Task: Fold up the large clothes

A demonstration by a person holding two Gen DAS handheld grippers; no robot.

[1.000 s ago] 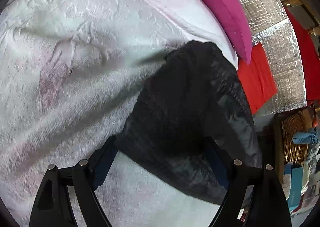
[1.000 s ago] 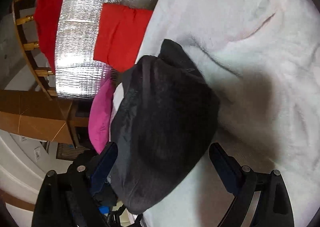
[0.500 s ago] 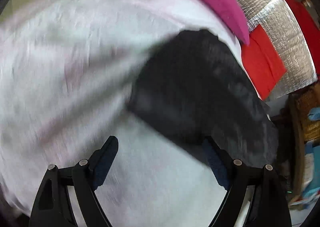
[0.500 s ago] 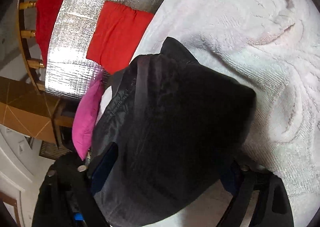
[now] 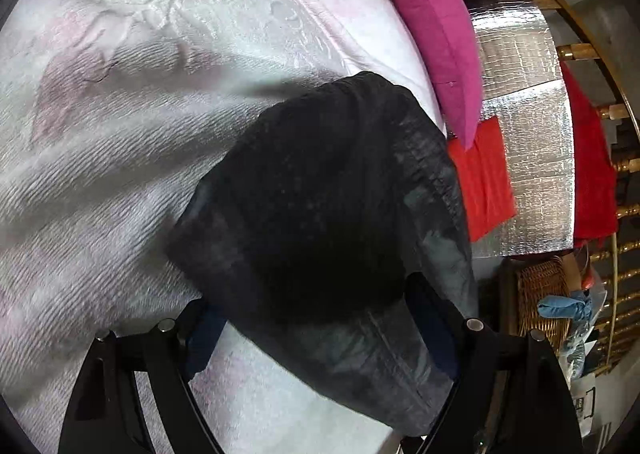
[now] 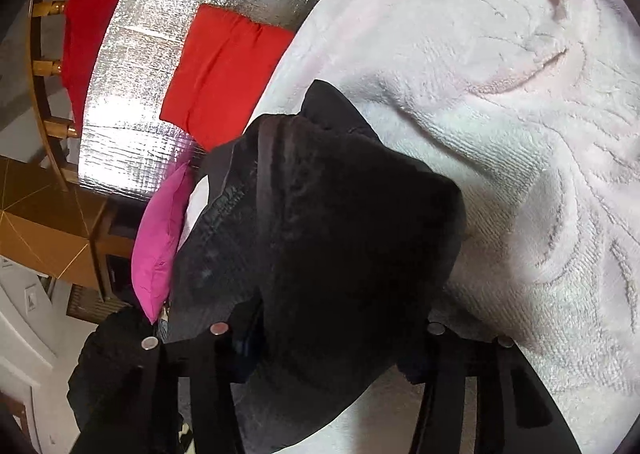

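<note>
Straddling the folded black quilted garment [image 5: 332, 214] at lower centre of both wrist views, the left gripper [image 5: 316, 330] and right gripper [image 6: 332, 338] stand with jaws spread wide, clamping nothing. It lies bundled on the pale pink textured bedspread [image 5: 120, 134]. Judging by this, closing on the near edge comes next.

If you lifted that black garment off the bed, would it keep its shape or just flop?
The black garment would probably flop: it already lies bunched and creased on the white blanket. Its thin, faintly shiny edge suggests light, somewhat slippery fabric. It would likely unfold if lifted from one spot.
</note>
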